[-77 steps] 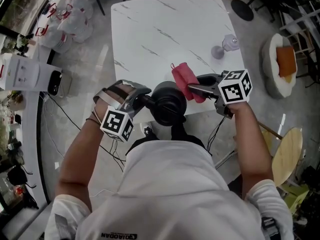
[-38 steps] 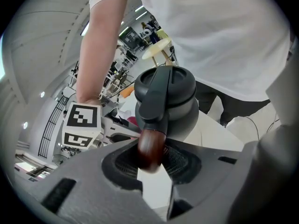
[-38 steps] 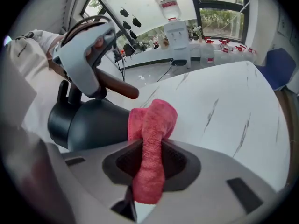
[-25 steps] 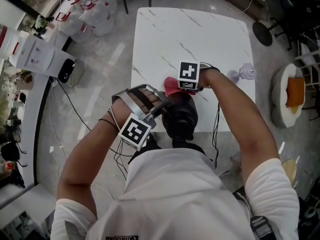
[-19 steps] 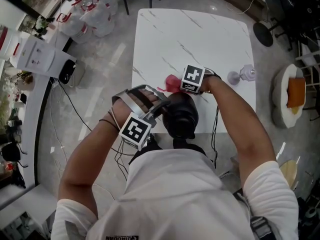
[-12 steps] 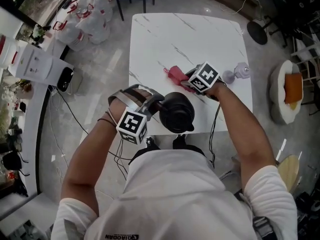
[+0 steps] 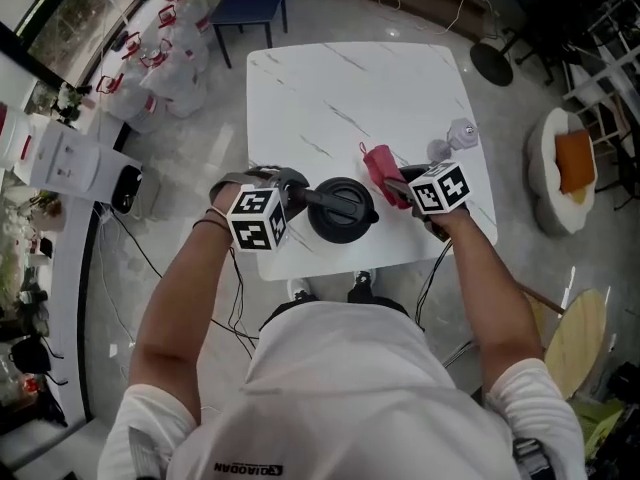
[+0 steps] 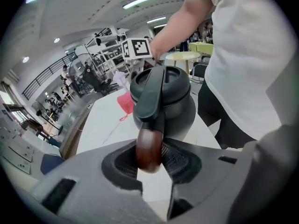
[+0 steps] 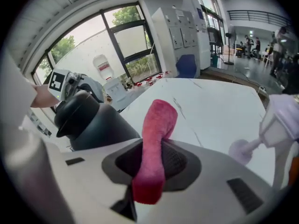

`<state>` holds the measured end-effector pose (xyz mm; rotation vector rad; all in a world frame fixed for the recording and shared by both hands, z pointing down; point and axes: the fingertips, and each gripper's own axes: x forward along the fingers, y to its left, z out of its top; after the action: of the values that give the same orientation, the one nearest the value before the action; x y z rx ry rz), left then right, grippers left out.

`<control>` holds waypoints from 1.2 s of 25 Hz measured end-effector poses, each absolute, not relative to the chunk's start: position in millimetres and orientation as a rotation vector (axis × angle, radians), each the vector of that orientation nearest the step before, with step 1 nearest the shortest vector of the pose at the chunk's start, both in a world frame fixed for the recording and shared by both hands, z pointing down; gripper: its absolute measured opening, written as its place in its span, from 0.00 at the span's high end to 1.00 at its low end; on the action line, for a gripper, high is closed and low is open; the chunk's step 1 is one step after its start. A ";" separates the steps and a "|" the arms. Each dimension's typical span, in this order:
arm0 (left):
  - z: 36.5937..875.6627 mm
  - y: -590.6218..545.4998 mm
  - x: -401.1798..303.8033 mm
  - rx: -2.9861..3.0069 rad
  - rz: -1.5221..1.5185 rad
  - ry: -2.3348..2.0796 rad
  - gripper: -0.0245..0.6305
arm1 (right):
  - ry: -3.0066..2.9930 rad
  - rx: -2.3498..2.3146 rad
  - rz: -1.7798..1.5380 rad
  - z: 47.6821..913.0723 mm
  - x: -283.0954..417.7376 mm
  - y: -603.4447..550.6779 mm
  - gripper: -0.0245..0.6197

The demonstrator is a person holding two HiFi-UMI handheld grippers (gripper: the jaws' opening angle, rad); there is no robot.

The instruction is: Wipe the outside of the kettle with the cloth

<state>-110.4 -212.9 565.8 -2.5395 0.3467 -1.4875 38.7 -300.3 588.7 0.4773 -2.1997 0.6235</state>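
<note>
A black kettle (image 7: 341,211) stands near the front edge of the white marble table (image 7: 340,88). My left gripper (image 7: 293,199) is shut on its brown wooden handle (image 8: 148,149), left of the kettle body (image 8: 174,107). The pink cloth (image 7: 381,172) hangs folded in my right gripper (image 7: 399,190), just right of the kettle and a little apart from it. In the right gripper view the cloth (image 9: 154,143) sticks up between the jaws, with the kettle (image 9: 91,122) to its left.
A small pale spray bottle (image 7: 452,139) lies on the table right of the cloth, also in the right gripper view as a spray bottle (image 9: 275,125). A round cushioned seat (image 7: 567,168) is on the floor at right. White bags and a dispenser (image 7: 70,158) line the left side.
My right gripper has swung the cloth from behind the kettle round to its right side and rolled. The kettle and left gripper have turned, so the handle now points left.
</note>
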 end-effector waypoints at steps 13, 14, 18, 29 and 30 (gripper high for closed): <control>564.6 -221.6 -109.6 -2.608 -1.493 0.336 0.76 | -2.303 0.622 0.715 556.4 54.7 -239.9 0.80; 562.8 -223.4 -110.7 -2.603 -1.481 0.360 0.72 | -2.307 0.636 0.717 554.9 54.6 -237.1 0.80; 555.2 -222.6 -124.2 -2.615 -1.449 0.452 0.66 | -2.313 0.711 0.719 548.3 58.8 -226.2 0.80; 518.3 -181.9 -159.5 -3.023 -0.881 1.214 0.77 | -2.364 1.174 0.831 537.7 82.4 -186.3 0.79; 517.5 -174.3 -156.6 -3.050 -0.840 1.265 0.78 | -2.370 1.201 0.843 536.5 82.9 -181.5 0.79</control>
<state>-156.6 -174.3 517.5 -3.0496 1.2651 -0.8401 82.9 -181.5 536.5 1.2008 -2.3700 0.8433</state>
